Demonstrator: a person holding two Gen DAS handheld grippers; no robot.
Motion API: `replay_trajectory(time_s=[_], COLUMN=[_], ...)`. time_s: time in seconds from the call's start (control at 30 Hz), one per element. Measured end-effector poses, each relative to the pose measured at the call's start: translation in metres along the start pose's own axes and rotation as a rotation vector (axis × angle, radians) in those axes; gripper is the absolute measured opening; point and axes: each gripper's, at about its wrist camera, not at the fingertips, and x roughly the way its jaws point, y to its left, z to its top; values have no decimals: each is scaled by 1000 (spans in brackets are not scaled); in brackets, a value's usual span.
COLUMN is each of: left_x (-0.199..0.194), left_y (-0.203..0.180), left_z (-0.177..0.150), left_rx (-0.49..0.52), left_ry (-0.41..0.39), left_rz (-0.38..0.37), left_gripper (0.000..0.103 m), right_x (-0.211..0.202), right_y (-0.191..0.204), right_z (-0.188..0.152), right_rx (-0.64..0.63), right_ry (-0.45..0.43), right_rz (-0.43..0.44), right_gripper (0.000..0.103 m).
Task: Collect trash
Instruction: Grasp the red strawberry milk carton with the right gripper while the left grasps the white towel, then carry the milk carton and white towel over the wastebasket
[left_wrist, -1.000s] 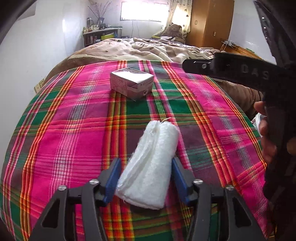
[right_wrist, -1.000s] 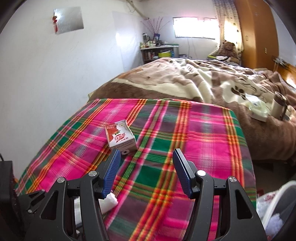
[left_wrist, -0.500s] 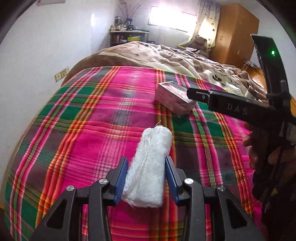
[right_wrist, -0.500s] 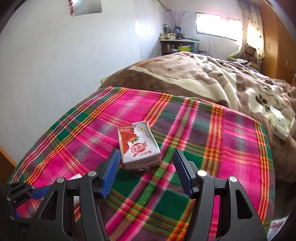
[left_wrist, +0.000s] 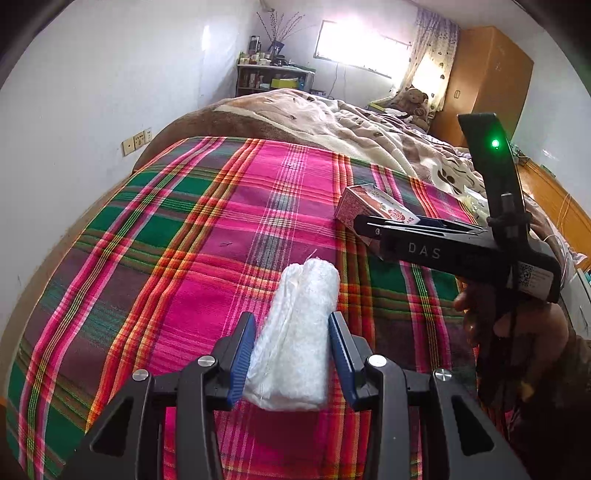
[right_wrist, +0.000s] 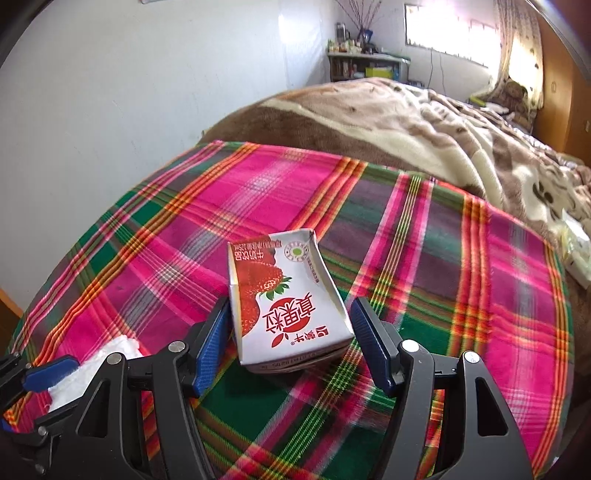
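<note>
A white wad of tissue (left_wrist: 295, 339) lies on the plaid cloth (left_wrist: 207, 243), and my left gripper (left_wrist: 291, 347) is shut on it, both blue pads pressing its sides. A strawberry milk carton (right_wrist: 286, 299) lies flat on the cloth (right_wrist: 443, 258). My right gripper (right_wrist: 290, 339) is open with its jaws on either side of the carton's near end, a small gap on the right. The right gripper also shows in the left wrist view (left_wrist: 406, 229), reaching over the carton (left_wrist: 373, 210). The tissue shows at the lower left of the right wrist view (right_wrist: 92, 365).
The plaid cloth covers the foot of a bed with a brown and cream blanket (left_wrist: 332, 122). A white wall (left_wrist: 92, 92) runs along the left. A wooden wardrobe (left_wrist: 487, 74) and a shelf (left_wrist: 273, 77) stand at the back. White items (right_wrist: 576, 243) lie on the blanket at right.
My left gripper closed onto the tissue wad. My right gripper moved forward and down until its open jaws straddle the milk carton.
</note>
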Motion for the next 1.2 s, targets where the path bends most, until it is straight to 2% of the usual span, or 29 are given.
replay_trajectory(time_s=[0.1, 0.17, 0.37, 0.9, 1.03, 1.1, 1.13, 1.2], left_x=[0, 0, -8, -63, -70, -72, -70, -64], left_y=[1, 0, -2, -31, -38, -39, -37, -27], left_z=[0, 0, -2, -16, -21, -24, -24, -22], left_rx=[-6, -7, -4, 48, 49, 64, 74, 44], left_ry=[-2, -5, -24, -104, -108, -115, -117, -99], left_rz=[-1, -1, 14, -8, -24, -1, 37, 36], left_gripper=[41, 41, 41, 41, 35, 35, 35, 35], right_x=[-2, -5, -15, -92, -109, -114, -118, -121], right_y=[-1, 1, 3, -3, -7, -8, -8, -8], right_z=[1, -1, -7, -42, -52, -55, -58, -60], right_rx=[18, 20, 35, 123, 144, 149, 151, 154], right_ry=[-11, -20, -37, -159, -186, -196, -199, -206], right_rz=[22, 15, 2, 19, 13, 12, 11, 11], right_gripper=[67, 61, 60, 60, 60, 60, 60, 60])
